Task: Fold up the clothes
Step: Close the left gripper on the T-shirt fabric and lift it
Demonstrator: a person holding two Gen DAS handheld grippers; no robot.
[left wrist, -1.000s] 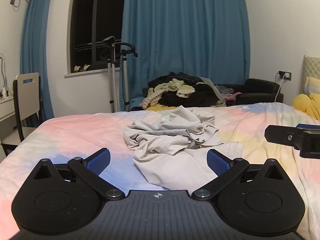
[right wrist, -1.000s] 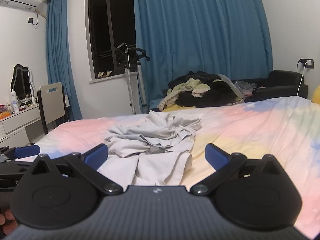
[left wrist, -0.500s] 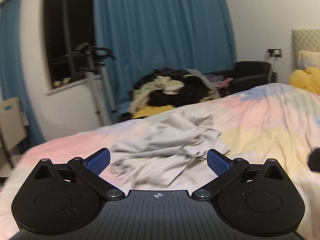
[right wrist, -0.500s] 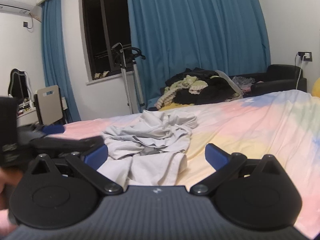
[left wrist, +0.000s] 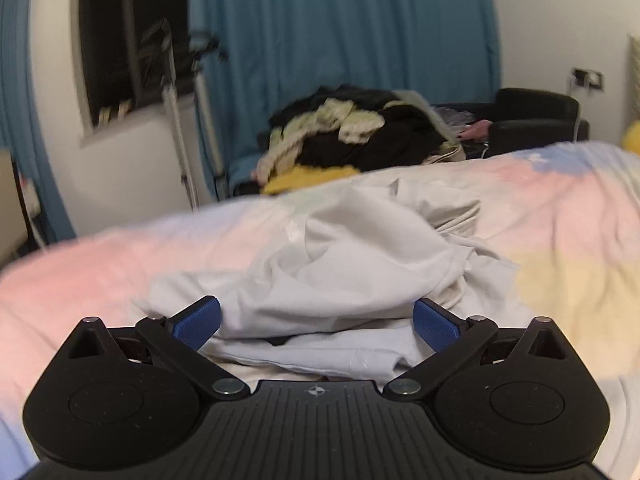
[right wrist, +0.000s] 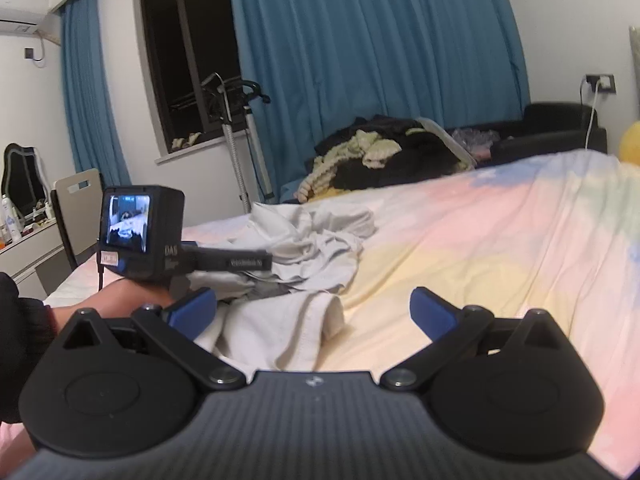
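A crumpled light-grey garment [left wrist: 344,264] lies in a heap on the pastel bedspread [left wrist: 560,240]. My left gripper [left wrist: 316,322] is open, low over the garment's near edge, with cloth lying between and below its blue pads. In the right wrist view the same garment [right wrist: 304,248] lies ahead and to the left. My right gripper [right wrist: 314,312] is open just short of a folded hem of it. The left gripper's body with its small screen [right wrist: 136,232] hangs over the garment's left side, held by a hand [right wrist: 108,300].
A pile of dark, yellow and cream clothes [right wrist: 380,160] sits on a dark sofa [right wrist: 560,124] past the bed. A garment steamer stand [right wrist: 240,128] is by the window, and a chair [right wrist: 76,208] and dresser stand at left. Bare bedspread [right wrist: 520,240] stretches to the right.
My left gripper has moved forward and down to the garment, which now fills its view. It has come into the right wrist view, over the garment's left side. Both stay open.
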